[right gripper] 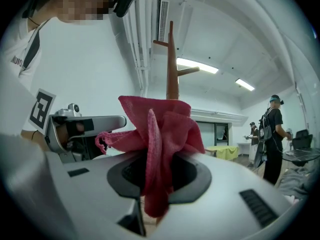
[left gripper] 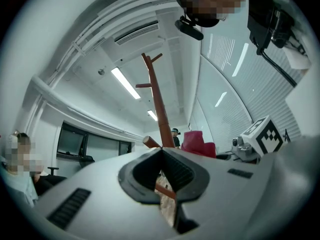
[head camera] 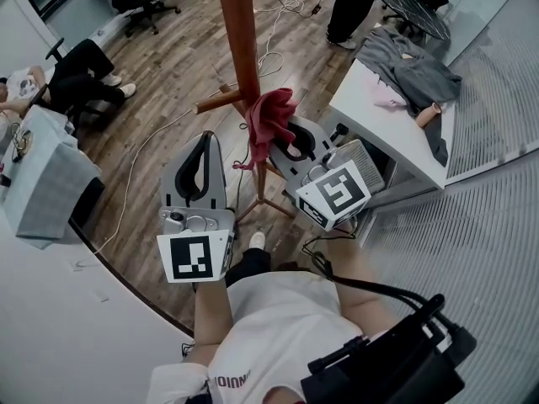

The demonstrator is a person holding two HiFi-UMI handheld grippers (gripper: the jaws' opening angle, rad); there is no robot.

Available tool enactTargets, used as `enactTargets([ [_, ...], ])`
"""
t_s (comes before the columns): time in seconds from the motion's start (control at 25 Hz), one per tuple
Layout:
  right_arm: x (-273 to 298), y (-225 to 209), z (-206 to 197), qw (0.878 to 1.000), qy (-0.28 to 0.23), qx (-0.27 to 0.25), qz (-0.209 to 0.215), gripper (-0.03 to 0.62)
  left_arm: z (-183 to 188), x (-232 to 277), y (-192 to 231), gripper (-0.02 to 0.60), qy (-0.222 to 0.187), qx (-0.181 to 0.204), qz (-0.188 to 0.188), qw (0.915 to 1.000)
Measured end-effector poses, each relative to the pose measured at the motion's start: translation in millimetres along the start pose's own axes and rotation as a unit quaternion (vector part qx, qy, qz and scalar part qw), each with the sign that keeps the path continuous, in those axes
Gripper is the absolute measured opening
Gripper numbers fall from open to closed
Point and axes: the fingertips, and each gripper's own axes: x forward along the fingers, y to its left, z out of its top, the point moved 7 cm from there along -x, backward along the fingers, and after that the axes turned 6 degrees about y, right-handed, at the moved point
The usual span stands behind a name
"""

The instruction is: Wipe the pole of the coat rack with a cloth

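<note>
The coat rack's reddish-brown wooden pole point(head camera: 242, 32) rises in front of me, with a short peg point(head camera: 219, 102) sticking out to the left. My right gripper point(head camera: 284, 139) is shut on a red cloth point(head camera: 269, 118), which is bunched against the pole just below the peg. In the right gripper view the cloth point(right gripper: 159, 129) fills the jaws and the pole point(right gripper: 172, 66) stands behind it. My left gripper point(head camera: 205, 144) is shut and holds nothing, a little left of the pole and below the peg. Its own view shows the pole point(left gripper: 157, 104) and the cloth point(left gripper: 196, 143) to the right.
A white table point(head camera: 362, 99) with grey clothing point(head camera: 414, 70) stands at the right. The rack's legs point(head camera: 263, 199) and white cables point(head camera: 278, 53) lie on the wooden floor. A seated person point(head camera: 80, 74), a standing person point(head camera: 349, 7) and a grey-covered table point(head camera: 42, 175) are around.
</note>
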Motion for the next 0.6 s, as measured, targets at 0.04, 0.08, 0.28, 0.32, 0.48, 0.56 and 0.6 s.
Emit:
enactTargets([
  [0.04, 0, 0, -2, 1.0, 0.002, 0.001, -0.001, 0.095, -1, 0, -1, 0.014, 0.004, -0.006, 0.0, 1.0],
  [0.08, 0, 1, -3, 1.0, 0.004, 0.001, 0.0, 0.095, -2, 0, -1, 0.014, 0.009, -0.013, 0.001, 0.9999],
  [0.28, 1, -1, -13, 1.0, 0.015, 0.008, 0.002, 0.095, -3, 4, -1, 0.014, 0.013, -0.021, 0.0, 0.9997],
  [0.32, 1, 0, -14, 1.0, 0.017, 0.009, 0.001, 0.095, -3, 5, -1, 0.014, 0.016, -0.027, 0.0, 0.9995],
  [0.48, -1, -1, -19, 1.0, 0.027, 0.013, -0.002, 0.095, -6, 6, -3, 0.014, 0.024, -0.038, -0.005, 0.999],
  [0.56, -2, -1, -22, 0.999, 0.033, 0.014, -0.002, 0.095, -8, 6, -4, 0.014, 0.025, -0.039, -0.006, 0.9989],
  [0.6, -2, 0, -23, 0.999, 0.036, 0.012, -0.003, 0.095, -8, 6, -4, 0.014, 0.026, -0.04, -0.006, 0.9989],
])
